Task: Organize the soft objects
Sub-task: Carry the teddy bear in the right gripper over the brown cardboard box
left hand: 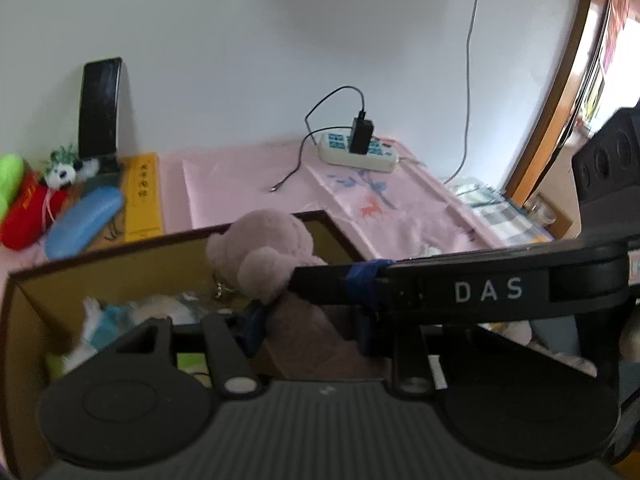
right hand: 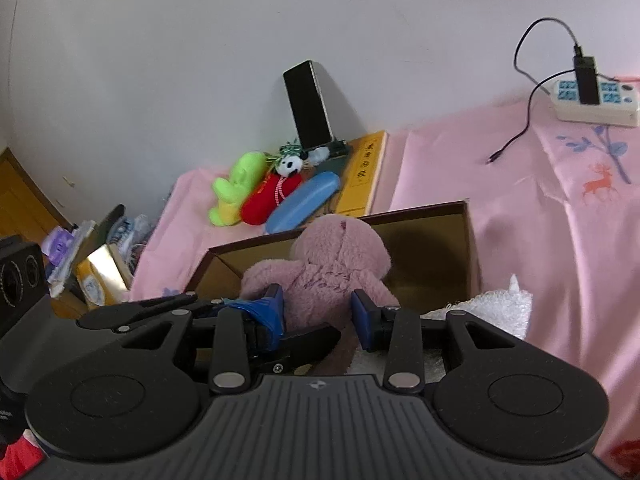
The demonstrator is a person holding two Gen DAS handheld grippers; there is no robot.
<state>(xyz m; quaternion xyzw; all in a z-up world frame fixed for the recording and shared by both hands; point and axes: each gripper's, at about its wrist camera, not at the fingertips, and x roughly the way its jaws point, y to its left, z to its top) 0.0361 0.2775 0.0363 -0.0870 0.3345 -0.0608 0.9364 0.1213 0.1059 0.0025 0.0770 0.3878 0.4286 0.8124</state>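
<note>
A pink plush bear [right hand: 332, 268] hangs upright over the open brown cardboard box [right hand: 432, 216] on the pink cloth. My right gripper [right hand: 318, 312] is shut on the bear's body, blue pads on both sides. My left gripper [left hand: 308, 320] also has its jaws on the bear [left hand: 272, 256], with the right gripper's finger crossing in front. Small soft toys [left hand: 120, 316] lie inside the box [left hand: 120, 256]. A green plush [right hand: 236, 188], a red plush [right hand: 272, 196] and a panda toy [right hand: 290, 166] lie beyond the box.
A blue glasses case [right hand: 304, 200], a yellow book [right hand: 364, 172] and a propped phone [right hand: 308, 106] stand by the wall. A power strip [right hand: 596, 100] with a cable lies far right. A white towel [right hand: 496, 304] lies beside the box. Clutter sits at the left.
</note>
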